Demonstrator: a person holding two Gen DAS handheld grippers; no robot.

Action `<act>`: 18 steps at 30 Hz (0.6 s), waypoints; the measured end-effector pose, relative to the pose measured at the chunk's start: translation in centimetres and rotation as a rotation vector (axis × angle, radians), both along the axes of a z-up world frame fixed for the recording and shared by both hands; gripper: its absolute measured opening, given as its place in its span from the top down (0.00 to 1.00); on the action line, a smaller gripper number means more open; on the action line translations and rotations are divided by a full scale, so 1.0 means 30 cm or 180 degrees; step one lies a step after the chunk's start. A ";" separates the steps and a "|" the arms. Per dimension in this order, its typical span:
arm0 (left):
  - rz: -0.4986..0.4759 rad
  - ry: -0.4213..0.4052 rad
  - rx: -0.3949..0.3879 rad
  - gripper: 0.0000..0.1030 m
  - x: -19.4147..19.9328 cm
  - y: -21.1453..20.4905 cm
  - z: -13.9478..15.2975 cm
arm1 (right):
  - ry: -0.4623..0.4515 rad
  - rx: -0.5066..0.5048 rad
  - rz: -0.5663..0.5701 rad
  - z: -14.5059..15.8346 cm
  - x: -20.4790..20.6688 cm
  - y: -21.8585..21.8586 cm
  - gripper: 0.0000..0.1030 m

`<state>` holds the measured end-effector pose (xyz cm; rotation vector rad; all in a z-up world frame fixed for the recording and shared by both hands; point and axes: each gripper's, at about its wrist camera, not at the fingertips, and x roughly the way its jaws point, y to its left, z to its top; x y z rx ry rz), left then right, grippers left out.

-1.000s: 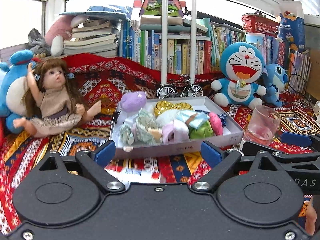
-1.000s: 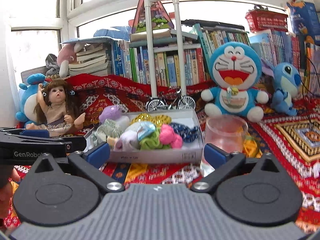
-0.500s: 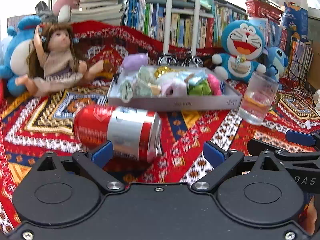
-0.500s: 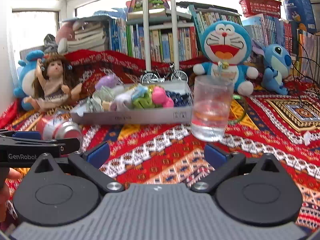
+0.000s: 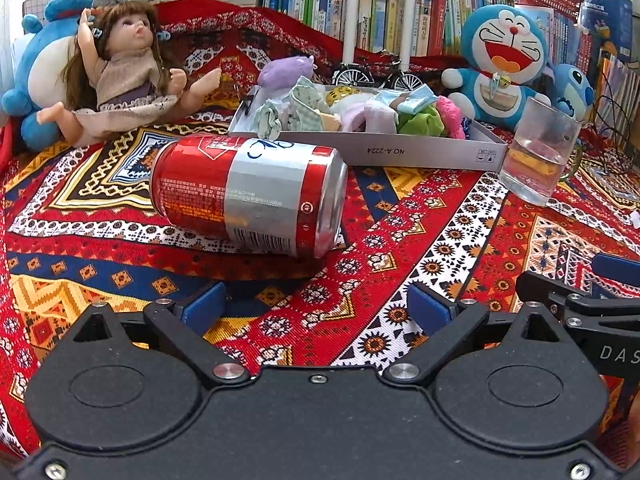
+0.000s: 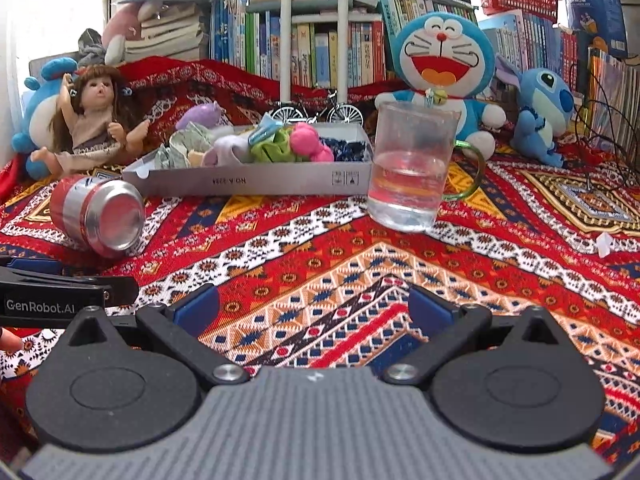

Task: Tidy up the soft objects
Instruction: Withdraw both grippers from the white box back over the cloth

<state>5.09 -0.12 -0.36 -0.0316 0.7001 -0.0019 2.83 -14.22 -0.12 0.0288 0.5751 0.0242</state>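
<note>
Bookshelves (image 6: 320,48) packed with upright spines close off the back of the scene, and a red patterned cloth (image 6: 360,272) covers the worktop below them. Taking the shallow grey box (image 5: 400,152) as the landmark: behind its right end sits a big Doraemon plush (image 6: 440,68), with a smaller blue Stitch plush (image 6: 540,112) further right; off its left end a long-haired doll (image 5: 124,76) leans against another blue plush (image 5: 36,72). In front of the box's left half a red and silver drink can (image 5: 248,196) lies on its side, and just beside the box's right front corner stands a clear glass mug (image 6: 412,168) partly filled with water. Inside the box is the heap of soft objects (image 5: 360,110), small fabric pieces in green, pink, white and pale blue, with a lilac one (image 5: 286,70) perched at the back left rim. The left gripper (image 5: 316,308) and right gripper (image 6: 314,306) both hover low over the cloth, well short of the box, jaws spread wide and holding nothing. This looks like a pause between picks; the next move probably calls for reaching past the can or the mug without tipping the water, then closing gently on one piece.
</note>
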 end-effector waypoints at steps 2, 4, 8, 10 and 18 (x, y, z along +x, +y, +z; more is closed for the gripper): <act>-0.0007 -0.0004 0.0034 0.03 0.001 -0.004 -0.004 | 0.0030 -0.0008 0.0004 -0.010 0.005 0.003 0.00; -0.0017 -0.0003 0.0069 0.00 0.002 -0.010 -0.009 | 0.0077 -0.0023 0.0015 -0.023 0.011 0.009 0.00; 0.0003 -0.0045 0.0131 0.00 0.001 -0.017 -0.018 | 0.0042 -0.0145 0.0023 -0.041 0.006 0.025 0.00; 0.0015 -0.0063 0.0137 0.00 0.000 -0.018 -0.021 | 0.0026 -0.0125 0.0017 -0.044 0.003 0.024 0.00; 0.0066 -0.0157 0.0157 0.00 -0.008 -0.025 -0.032 | 0.0017 -0.0149 0.0037 -0.046 0.002 0.025 0.00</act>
